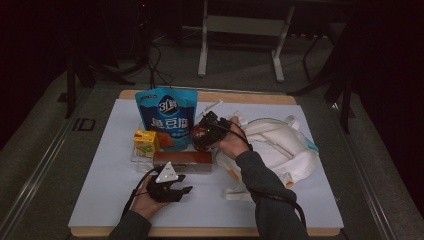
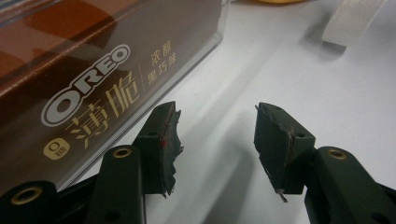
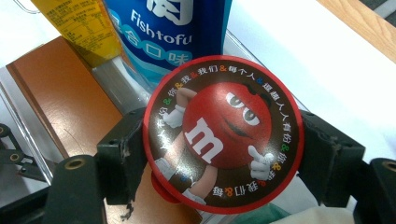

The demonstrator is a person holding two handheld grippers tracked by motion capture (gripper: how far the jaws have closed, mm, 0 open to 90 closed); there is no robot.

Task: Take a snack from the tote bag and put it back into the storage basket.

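- Two grippers in play — the right gripper [image 3: 224, 154] has its jaws clamped on either side of a round M&M's tub [image 3: 223, 134], lid facing the camera, held above the clear tray [image 1: 136, 157] beside the blue fish tofu pouch [image 1: 166, 116].
- The tub is pinched across a curved wall — my worry is that it could twist or pop out if the squeeze eases or the hand tips.
- It's tight in there: the pouch stands upright just beside the tub, and a yellow drink carton [image 1: 145, 142] sits near it. A nudge from the jaws on the way down could topple either one.
- The left gripper [image 2: 215, 140] rests low over the worktop [image 1: 100, 165], jaws about half open, nothing between them, just beside the brown Oreo box [image 2: 84, 70]. A careless sweep there could shove the box and the tray.
- The white backpack [image 1: 280, 145] lies under the right forearm — the trailing cable could snag on its straps.
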